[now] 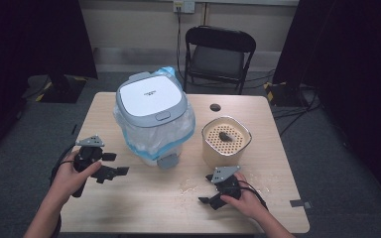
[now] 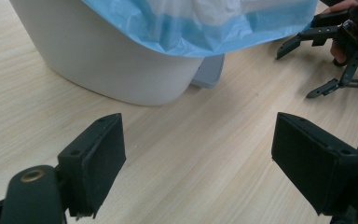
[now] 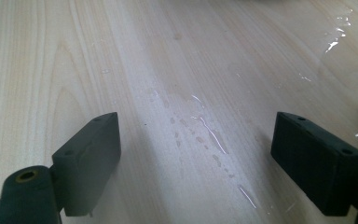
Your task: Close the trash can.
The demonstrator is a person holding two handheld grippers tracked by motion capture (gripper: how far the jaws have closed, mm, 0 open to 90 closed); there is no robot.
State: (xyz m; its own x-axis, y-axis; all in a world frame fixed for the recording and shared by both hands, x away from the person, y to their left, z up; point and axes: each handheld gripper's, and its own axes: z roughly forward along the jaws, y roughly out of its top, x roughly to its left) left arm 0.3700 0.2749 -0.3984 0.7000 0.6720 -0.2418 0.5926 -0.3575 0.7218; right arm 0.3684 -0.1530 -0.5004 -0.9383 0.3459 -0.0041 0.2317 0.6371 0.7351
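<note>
Left gripper: held in the person's left hand at the 8 o'clock part of the table in the high view; jaws spread wide, nothing between them. In the left gripper view its pads stand far apart over bare wood.
Left gripper aim: jaws point toward 3 o'clock, at the foot of the bin.
Right gripper: held in the person's right hand at the 5 o'clock part of the table; jaws spread wide, holding nothing. In the right gripper view its pads flank bare, wet wood. It also appears at 2 o'clock in the left gripper view, jaws apart.
Right gripper aim: jaws point toward 8 o'clock, just above the table surface.
Bin: white body with a grey-and-white lid, closed; stands left of table centre, at 2 o'clock from the left gripper, near but not touching it.
Bin liner: blue and clear plastic, hanging out under the lid and down over the bin wall; seen close at 12 o'clock in the left gripper view.
Pedal: grey tab at the bin's foot, facing the person.
Cream container: stands at 12 o'clock from the right gripper, near it; a perforated insert sits in the top with a small dark object on it.
Wet patch: droplets and streaks on the table between bin and right gripper; clear in the right gripper view.
Table: light wood.
Chair: black folding chair at 12 o'clock beyond the table.
</note>
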